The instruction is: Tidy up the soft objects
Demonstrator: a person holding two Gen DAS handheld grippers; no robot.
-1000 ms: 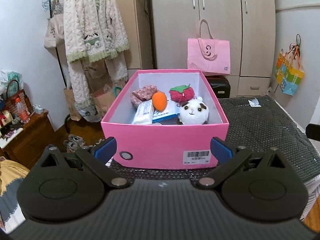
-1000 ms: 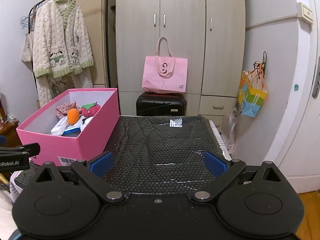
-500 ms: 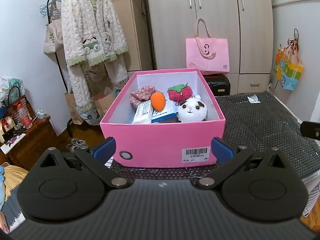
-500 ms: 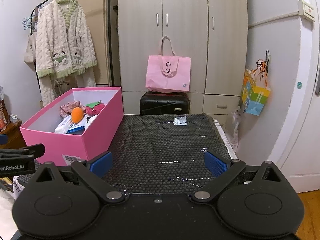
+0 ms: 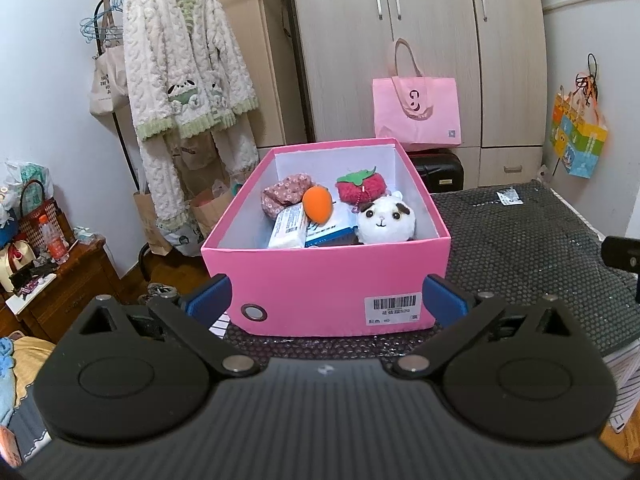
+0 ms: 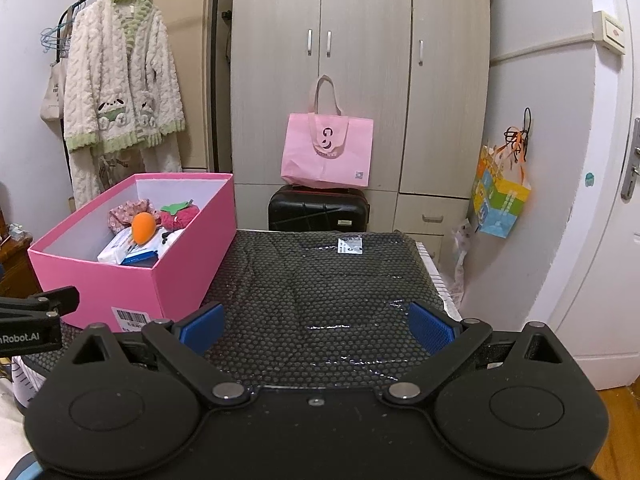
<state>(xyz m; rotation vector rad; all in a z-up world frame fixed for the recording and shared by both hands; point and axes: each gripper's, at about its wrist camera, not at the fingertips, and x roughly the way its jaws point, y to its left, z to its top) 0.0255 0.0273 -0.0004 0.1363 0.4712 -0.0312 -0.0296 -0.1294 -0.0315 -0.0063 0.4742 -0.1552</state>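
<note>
A pink box [image 5: 320,280] stands on the black bubble-wrap table top [image 5: 520,248]. In it lie a white panda plush [image 5: 386,220], a red strawberry plush [image 5: 362,190], an orange carrot toy [image 5: 317,204], a floral pouch [image 5: 282,196] and a tissue pack [image 5: 289,227]. My left gripper [image 5: 326,304] is open and empty, just in front of the box. My right gripper [image 6: 316,326] is open and empty over the bare table top [image 6: 328,280], with the pink box [image 6: 160,280] to its left.
A wardrobe [image 6: 360,80] stands behind the table, with a pink tote bag [image 6: 328,156] on a black suitcase [image 6: 318,210]. A fleece robe [image 5: 184,80] hangs at the left. A wooden side table [image 5: 60,280] with clutter is at the far left. A door [image 6: 612,200] is at the right.
Both grippers have drawn back and risen slightly, so the box and table look a little lower and farther. Both stay open and empty. Nothing in the box has moved.
</note>
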